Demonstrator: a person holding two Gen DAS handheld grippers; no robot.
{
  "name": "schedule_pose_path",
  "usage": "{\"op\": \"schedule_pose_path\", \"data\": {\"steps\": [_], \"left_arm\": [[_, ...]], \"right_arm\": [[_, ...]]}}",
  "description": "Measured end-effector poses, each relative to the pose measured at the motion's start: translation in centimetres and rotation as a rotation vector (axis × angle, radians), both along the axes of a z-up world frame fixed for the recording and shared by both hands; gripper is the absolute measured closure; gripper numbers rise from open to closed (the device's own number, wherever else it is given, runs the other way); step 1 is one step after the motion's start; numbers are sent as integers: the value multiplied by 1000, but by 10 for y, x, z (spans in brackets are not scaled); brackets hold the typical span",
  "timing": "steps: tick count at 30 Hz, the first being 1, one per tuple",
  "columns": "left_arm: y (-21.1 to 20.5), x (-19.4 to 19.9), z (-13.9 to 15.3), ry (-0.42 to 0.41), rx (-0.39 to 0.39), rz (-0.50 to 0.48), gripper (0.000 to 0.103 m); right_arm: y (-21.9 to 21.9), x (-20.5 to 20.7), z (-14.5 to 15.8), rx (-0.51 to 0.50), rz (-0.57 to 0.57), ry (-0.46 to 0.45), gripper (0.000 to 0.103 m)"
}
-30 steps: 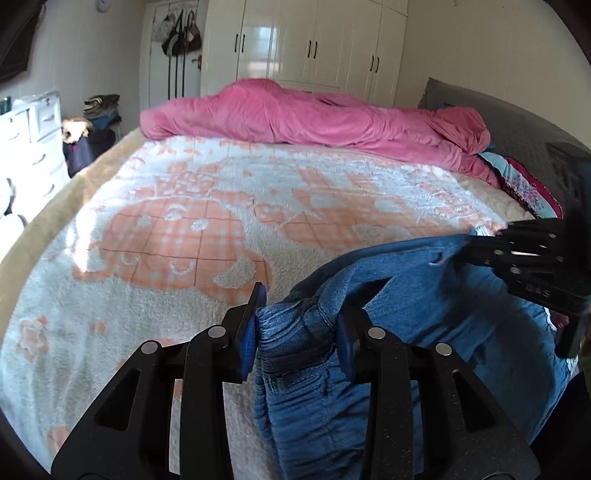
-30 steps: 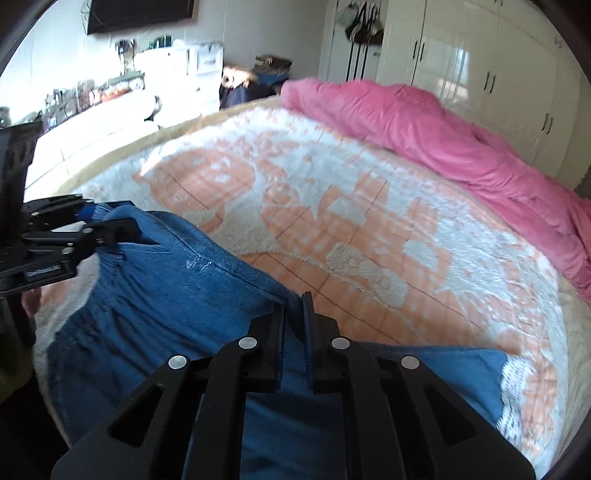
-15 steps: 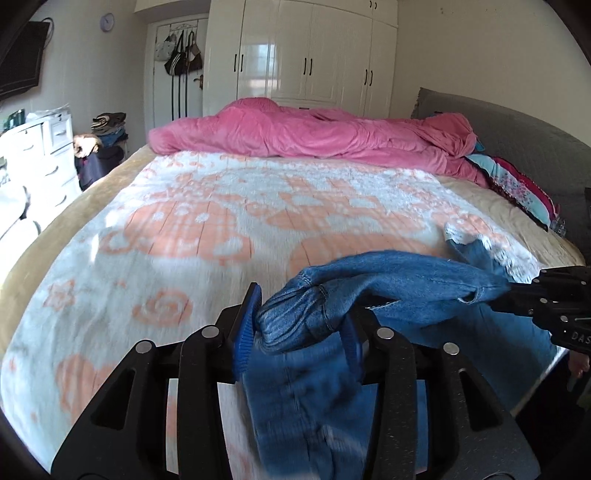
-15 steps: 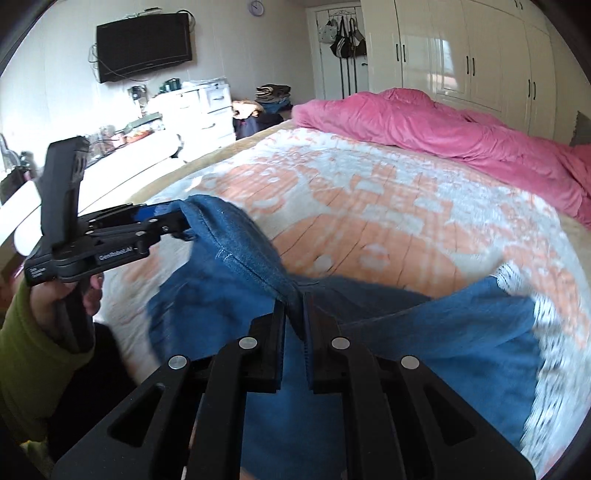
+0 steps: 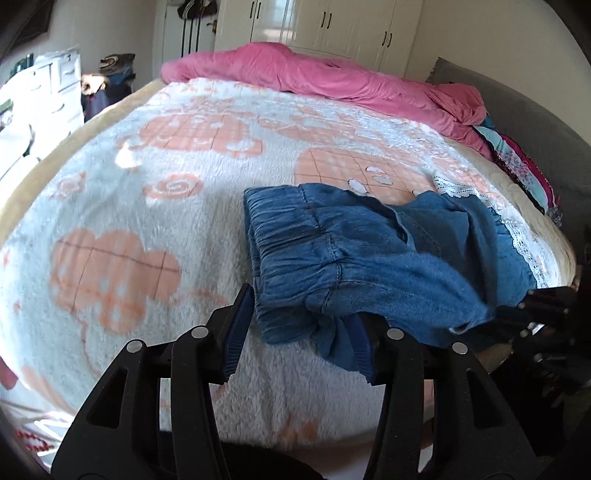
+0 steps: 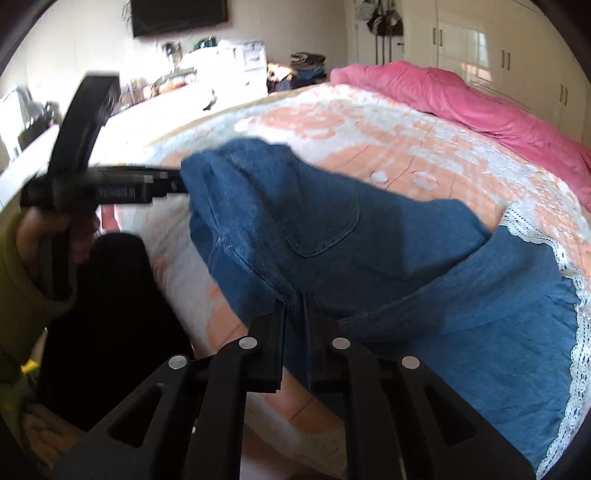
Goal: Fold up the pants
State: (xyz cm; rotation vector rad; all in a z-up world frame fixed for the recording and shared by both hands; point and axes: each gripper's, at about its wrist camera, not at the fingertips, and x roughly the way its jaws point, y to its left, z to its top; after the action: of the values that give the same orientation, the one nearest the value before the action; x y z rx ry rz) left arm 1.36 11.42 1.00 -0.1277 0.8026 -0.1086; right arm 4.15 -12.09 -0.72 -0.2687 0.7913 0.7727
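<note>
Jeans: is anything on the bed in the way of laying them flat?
Nothing visible. The jeans lie on bare blanket ahead of the left tool; the pink duvet sits at the far end, apart.

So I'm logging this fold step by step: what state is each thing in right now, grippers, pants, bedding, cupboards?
left gripper: jaws apart, waistband bunched between the pads, grip unclear
right gripper: shut on the pants' seam
pants: partly on the bed, crumpled, lace hems at the far side
pink duvet: heaped, unmade
blanket: spread flat
wardrobe doors: closed
</note>
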Motion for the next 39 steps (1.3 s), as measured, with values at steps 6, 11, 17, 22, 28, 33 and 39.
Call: {"op": "schedule_pose_path", "data": {"steps": [6,11,17,22,28,33,39], "left_arm": [[7,-16,-3,42,-13,17,56],[20,-33,17,4,-25,70,56],[-17,-17,44,-48,-104,-64,50],[-51,10,11,25,71,-81,49],[-51,2,-8,33,161,-78,49],[-49,3,-10,24,165,-83,49],[-46,2,-9,6,116,-76,49]], "right_arm": [[1,-5,-10,12,24,48,92],[0,-5,-10,41,47,84,90],[1,3,-19,55,55,157,85],[-6,2,-11,109,69,206,74],[-23,3,18,184,15,116,70],[-11,23,14,119,-49,103,66],[-5,37,-28,48,-99,189,61]]}}
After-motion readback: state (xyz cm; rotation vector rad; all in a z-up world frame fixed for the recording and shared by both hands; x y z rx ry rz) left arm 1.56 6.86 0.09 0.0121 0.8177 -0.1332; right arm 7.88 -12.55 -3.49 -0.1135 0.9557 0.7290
